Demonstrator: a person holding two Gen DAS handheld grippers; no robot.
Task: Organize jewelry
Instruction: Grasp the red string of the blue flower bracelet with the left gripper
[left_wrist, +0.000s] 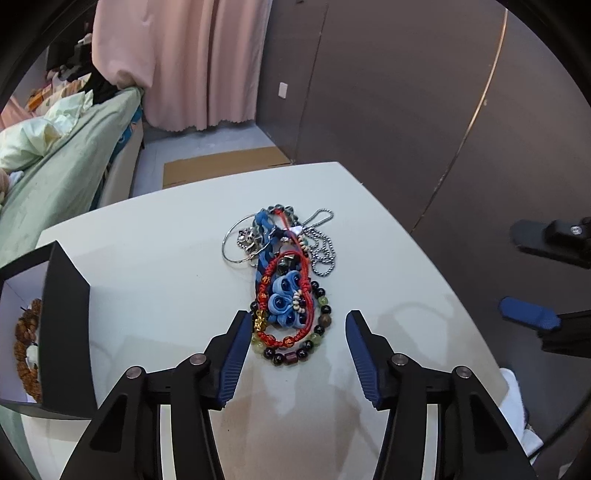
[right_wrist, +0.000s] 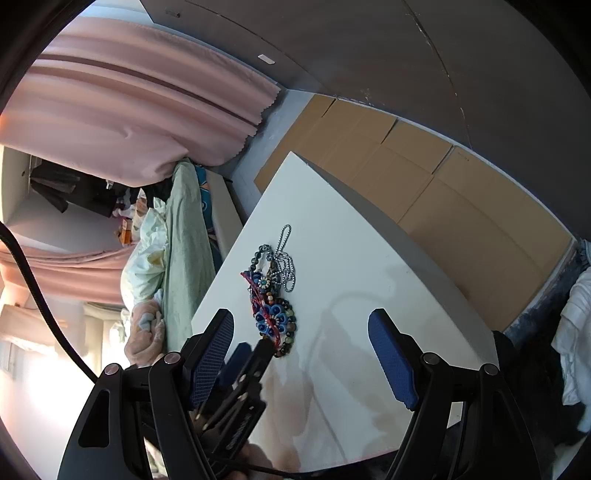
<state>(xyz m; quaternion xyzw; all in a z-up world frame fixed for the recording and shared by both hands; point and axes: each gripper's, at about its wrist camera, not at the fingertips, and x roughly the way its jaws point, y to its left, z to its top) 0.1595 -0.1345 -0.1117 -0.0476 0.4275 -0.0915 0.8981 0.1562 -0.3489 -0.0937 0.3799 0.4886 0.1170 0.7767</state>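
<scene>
A tangled pile of jewelry lies on the white table: a red cord bracelet, a dark bead bracelet, blue fabric flowers, a silver ball chain and a silver bangle. My left gripper is open, its jaws either side of the pile's near end, just above the table. A black jewelry box at the left holds a brown bead bracelet. My right gripper is open and empty, off the table's right side; it shows in the left view. The pile shows in the right view.
A bed with green and cream bedding stands left of the table. Pink curtains hang behind. Flattened cardboard lies on the floor by the dark wall. White cloth lies at the right.
</scene>
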